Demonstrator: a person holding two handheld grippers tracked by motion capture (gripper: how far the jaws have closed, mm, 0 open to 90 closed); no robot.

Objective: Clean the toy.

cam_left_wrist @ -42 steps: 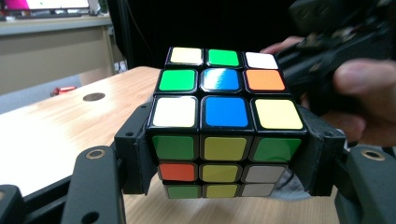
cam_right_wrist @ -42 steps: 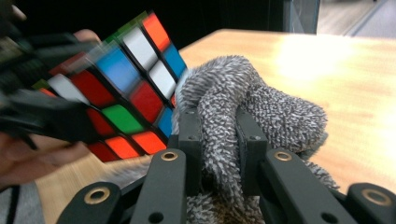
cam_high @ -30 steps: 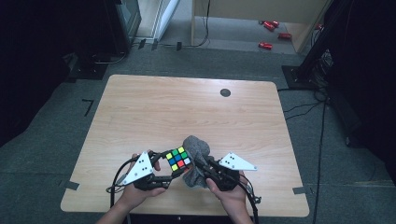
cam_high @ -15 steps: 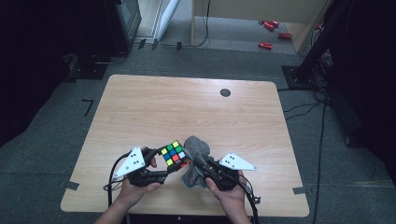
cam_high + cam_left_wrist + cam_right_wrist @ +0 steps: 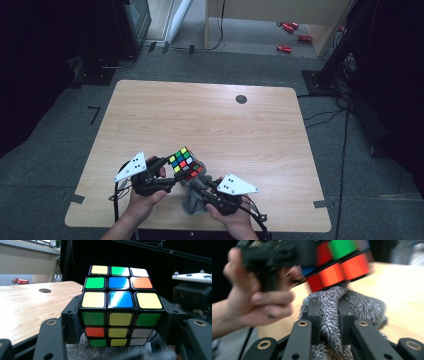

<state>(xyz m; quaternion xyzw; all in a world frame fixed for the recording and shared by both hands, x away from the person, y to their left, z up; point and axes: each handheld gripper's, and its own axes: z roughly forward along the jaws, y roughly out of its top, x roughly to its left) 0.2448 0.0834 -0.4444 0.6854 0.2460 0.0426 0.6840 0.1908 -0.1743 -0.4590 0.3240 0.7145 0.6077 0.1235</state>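
A scrambled colour cube [image 5: 184,164] [image 5: 120,307] [image 5: 337,267] is held above the table's front edge, with my left gripper [image 5: 172,177] [image 5: 120,322] shut on its two sides. A grey fuzzy cloth [image 5: 195,197] [image 5: 332,315] is pinched between the pads of my right gripper [image 5: 200,186] [image 5: 329,315], which is shut on it. The cloth's bunched top touches the cube's underside. In the right gripper view the cube and the person's left hand [image 5: 254,300] are blurred.
The light wooden table [image 5: 210,125] has a round dark grommet [image 5: 241,99] near its far edge. Dark equipment stands and cables surround the table on the grey floor. Red objects [image 5: 285,48] lie on the floor far behind.
The cube in my left gripper has tilted and shifted slightly left. My right gripper with the cloth has moved in under the cube, nearer the table's front edge.
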